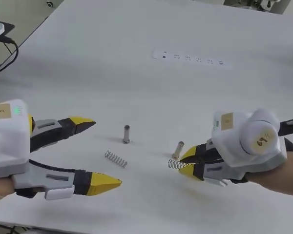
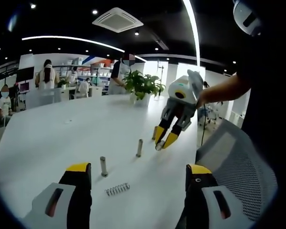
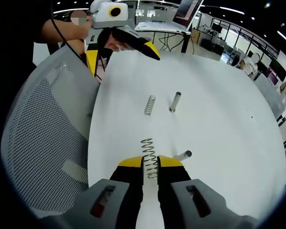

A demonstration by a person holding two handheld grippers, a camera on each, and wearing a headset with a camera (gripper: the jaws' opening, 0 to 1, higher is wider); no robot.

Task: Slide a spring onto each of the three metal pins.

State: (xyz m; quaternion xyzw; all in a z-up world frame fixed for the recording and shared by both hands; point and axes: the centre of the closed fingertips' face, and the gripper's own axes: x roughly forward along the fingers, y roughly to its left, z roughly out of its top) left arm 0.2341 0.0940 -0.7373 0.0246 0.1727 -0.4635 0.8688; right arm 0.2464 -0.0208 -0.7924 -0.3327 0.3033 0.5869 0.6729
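Here the right gripper view shows the right tongs (image 3: 150,164) clamped on a spring (image 3: 149,153), whose long axis runs forward between the jaws. The head view adds the left tongs (image 1: 103,152), spread wide. A loose spring (image 1: 115,158) lies flat on the table (image 1: 136,87) near an upright pin (image 1: 126,134), and a second pin (image 1: 178,149) is just beside the right tongs.

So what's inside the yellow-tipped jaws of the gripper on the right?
The right gripper pinches a small coiled metal spring. Its front coils stick out over the white table; its rear end is tucked between the jaws, partly covered.
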